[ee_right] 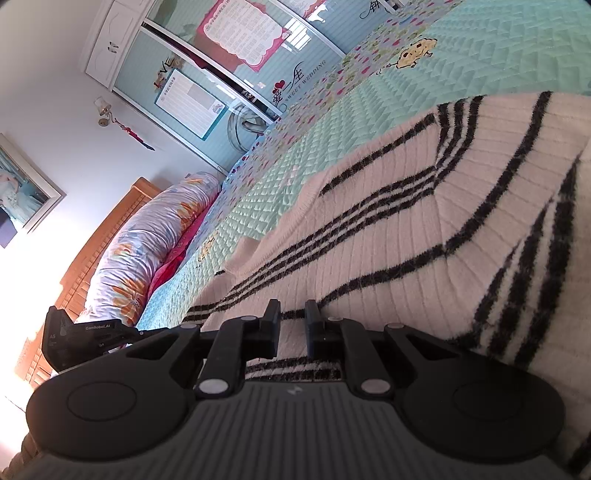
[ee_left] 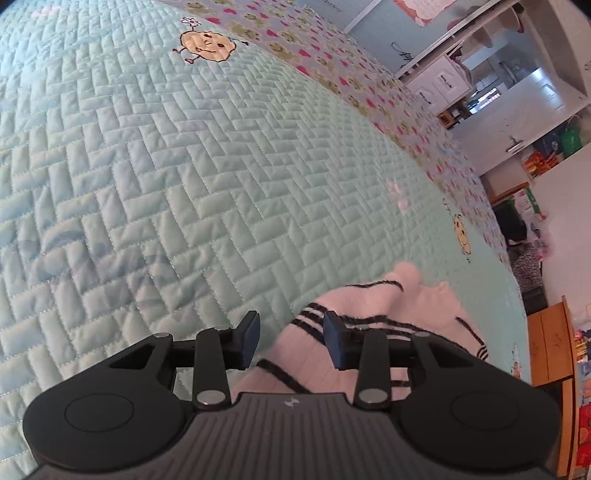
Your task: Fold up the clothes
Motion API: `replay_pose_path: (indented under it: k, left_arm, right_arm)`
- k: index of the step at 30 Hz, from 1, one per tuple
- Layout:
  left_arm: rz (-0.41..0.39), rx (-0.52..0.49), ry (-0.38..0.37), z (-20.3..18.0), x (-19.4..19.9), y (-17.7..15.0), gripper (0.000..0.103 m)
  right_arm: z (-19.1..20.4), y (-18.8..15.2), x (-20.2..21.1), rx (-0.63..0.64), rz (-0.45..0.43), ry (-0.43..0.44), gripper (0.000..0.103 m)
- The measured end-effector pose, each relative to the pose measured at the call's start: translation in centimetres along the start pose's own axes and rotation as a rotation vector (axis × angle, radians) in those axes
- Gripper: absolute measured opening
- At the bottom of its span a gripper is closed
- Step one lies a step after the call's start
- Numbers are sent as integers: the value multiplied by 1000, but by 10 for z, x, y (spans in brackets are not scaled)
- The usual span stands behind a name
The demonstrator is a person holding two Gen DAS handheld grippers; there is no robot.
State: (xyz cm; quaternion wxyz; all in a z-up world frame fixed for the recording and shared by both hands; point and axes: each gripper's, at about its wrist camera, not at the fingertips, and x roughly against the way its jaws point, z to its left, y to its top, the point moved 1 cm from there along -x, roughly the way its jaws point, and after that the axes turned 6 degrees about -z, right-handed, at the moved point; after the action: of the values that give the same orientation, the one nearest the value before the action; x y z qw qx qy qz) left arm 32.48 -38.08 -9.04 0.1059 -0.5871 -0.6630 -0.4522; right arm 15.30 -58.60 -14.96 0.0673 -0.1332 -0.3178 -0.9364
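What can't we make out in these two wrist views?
- Left wrist view: most of the striped sweater is hidden under the left gripper body and cut by the lower edge.
- Right wrist view: whether the right gripper pads pinch fabric; the fingers hide the contact. The sweater runs off the right edge.
- Right wrist view: poster text is too small to read.

Sweater [ee_right: 424,221] showing cream-white rib knit with fuzzy black stripes, single lines plus triple bands. Quilt [ee_left: 184,166] reading pale mint green, herringbone stitching, a tan cartoon blob [ee_left: 207,46] on it. Quilt border [ee_left: 332,66] running lilac with green frogs and pink hearts. Rolled duvet [ee_right: 147,251] showing lavender with orange flowers. Headboard [ee_right: 107,236] glowing orange-brown wood.
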Motion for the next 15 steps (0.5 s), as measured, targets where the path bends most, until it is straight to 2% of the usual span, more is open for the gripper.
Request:
replay_pose_path:
  k: [5, 6, 7, 8, 10, 12, 15]
  left_arm:
    - [38, -32, -7, -12, -21, 4, 38]
    - [45, -45, -10, -16, -24, 4, 33]
    - [52, -76, -4, -22, -27, 2, 17]
    - [60, -113, 1, -29, -30, -1, 12]
    - [26, -191, 46, -46, -29, -10, 7]
    - [-52, -281, 115, -63, -19, -23, 6]
    - [-169, -501, 251, -97, -8, -56, 6]
  right_arm:
    - [0, -1, -1, 0, -1, 0, 13]
    - [0, -1, -1, 1, -2, 0, 13]
    - [0, 0, -2, 1, -2, 0, 13]
    - [0, 0, -2, 1, -2, 0, 13]
    - [-1, -1, -2, 0, -3, 1, 13]
    - [-1, -1, -2, -1, -3, 2, 13]
    - [-1, -1, -2, -2, -4, 4, 13]
